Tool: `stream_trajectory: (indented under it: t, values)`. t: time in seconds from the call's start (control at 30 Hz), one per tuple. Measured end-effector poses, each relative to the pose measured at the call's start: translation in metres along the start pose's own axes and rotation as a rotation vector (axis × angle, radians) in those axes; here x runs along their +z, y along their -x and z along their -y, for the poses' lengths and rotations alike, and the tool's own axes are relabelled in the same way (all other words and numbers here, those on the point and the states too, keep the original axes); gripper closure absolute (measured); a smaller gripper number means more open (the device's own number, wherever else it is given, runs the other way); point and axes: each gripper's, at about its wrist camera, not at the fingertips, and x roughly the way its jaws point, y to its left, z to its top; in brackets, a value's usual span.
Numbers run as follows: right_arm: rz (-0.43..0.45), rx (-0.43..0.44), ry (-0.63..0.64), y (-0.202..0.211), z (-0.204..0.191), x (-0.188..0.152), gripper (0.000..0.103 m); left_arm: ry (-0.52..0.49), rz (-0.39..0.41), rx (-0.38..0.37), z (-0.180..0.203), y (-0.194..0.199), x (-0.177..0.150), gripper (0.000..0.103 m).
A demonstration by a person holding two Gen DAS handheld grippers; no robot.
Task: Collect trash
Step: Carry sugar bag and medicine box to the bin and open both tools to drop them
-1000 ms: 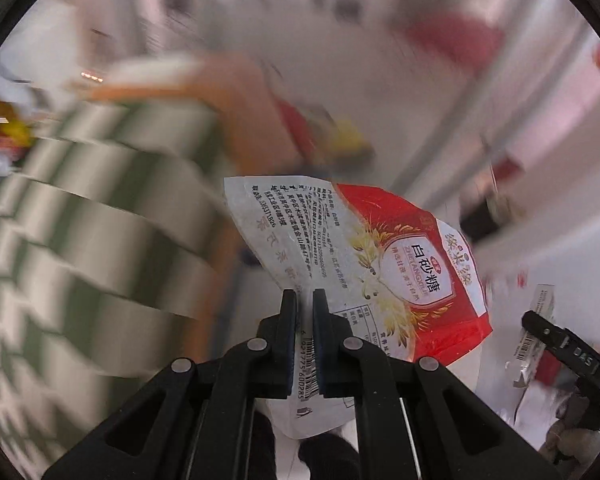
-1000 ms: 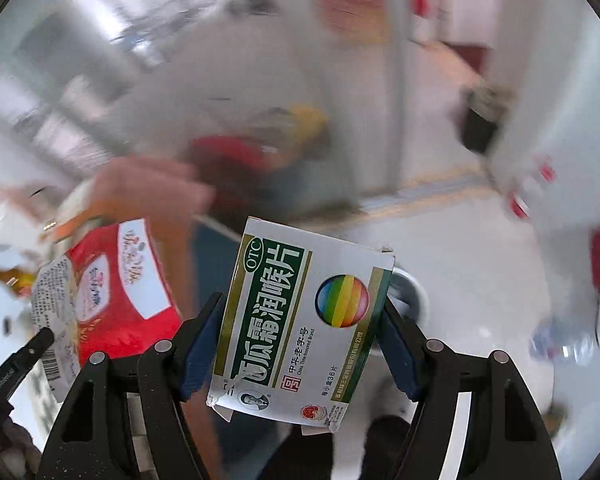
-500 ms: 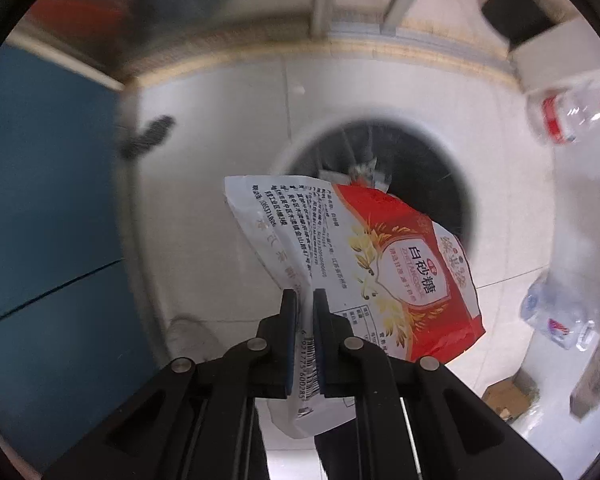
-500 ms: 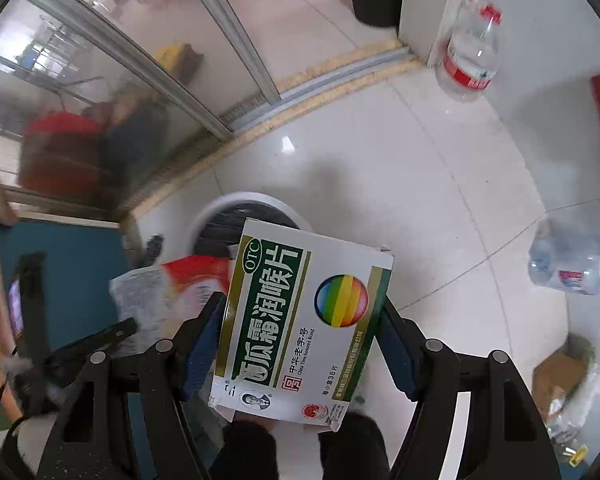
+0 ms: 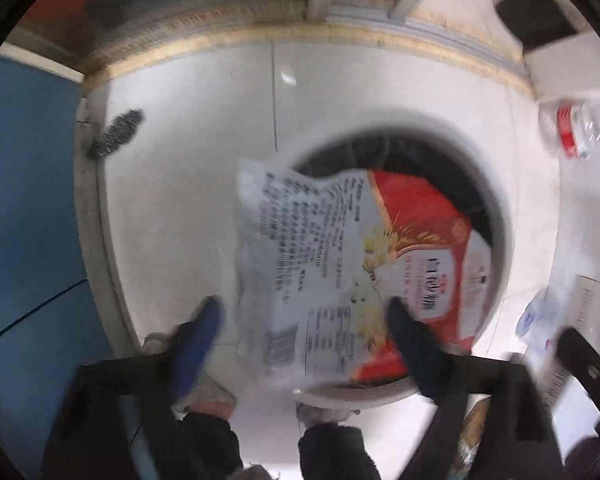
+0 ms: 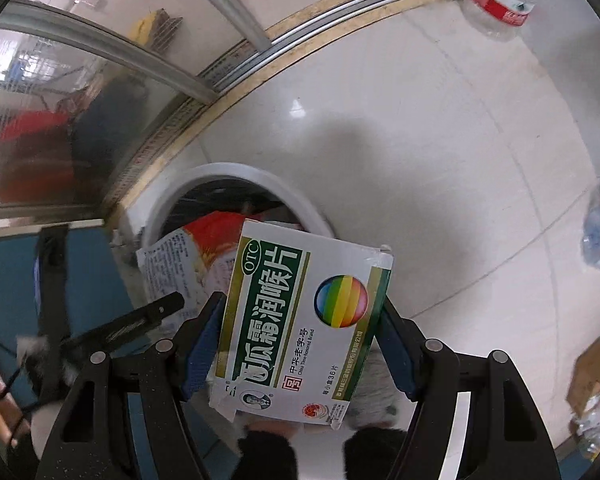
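Crinkled plastic bag [image 5: 340, 264], round bin [image 5: 500, 216], cardboard box [image 6: 300, 328]

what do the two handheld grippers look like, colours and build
Both are black plastic frames with blue pads on the inner faces of the fingers. The right gripper shows angular, open-framed finger arms with round silver pins at the pivots. The left gripper has the same black body and blue pads, though it is blurred. Dark trouser legs and light shoes show below.

A crumpled red-and-white sugar bag [image 5: 356, 268] hangs tilted over the round white bin [image 5: 500, 216] with its dark inside, while a green-and-white lozenge box [image 6: 300, 332], 1 corner torn, sits upright above the bin's rim.
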Motion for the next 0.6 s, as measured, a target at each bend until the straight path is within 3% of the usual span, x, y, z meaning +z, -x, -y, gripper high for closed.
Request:
stream_trajectory:
  t: [0.1, 0.2, 0.3, 0.5, 0.6]
  values:
    - [-0.033, 0.041, 0.006, -0.015, -0.012, 0.003, 0.029, 0.019, 0.026, -0.007, -0.013, 0.016, -0.004, 0.001]
    - [-0.077, 0.056, 0.028, -0.033, -0.026, 0.007, 0.028, 0.027, 0.067, 0.039, -0.024, 0.030, -0.008, 0.000]
    - [-0.122, 0.035, 0.059, -0.046, -0.037, 0.007, 0.006, 0.024, 0.132, 0.090, -0.033, 0.048, -0.017, 0.000]
    - [-0.082, 0.027, 0.085, -0.014, -0.040, -0.005, 0.000, 0.022, 0.248, 0.177, -0.036, 0.095, -0.044, 0.000]
    - [-0.018, -0.047, 0.160, 0.025, -0.048, -0.017, 0.000, 0.038, 0.283, 0.181, -0.031, 0.132, -0.065, 0.000]
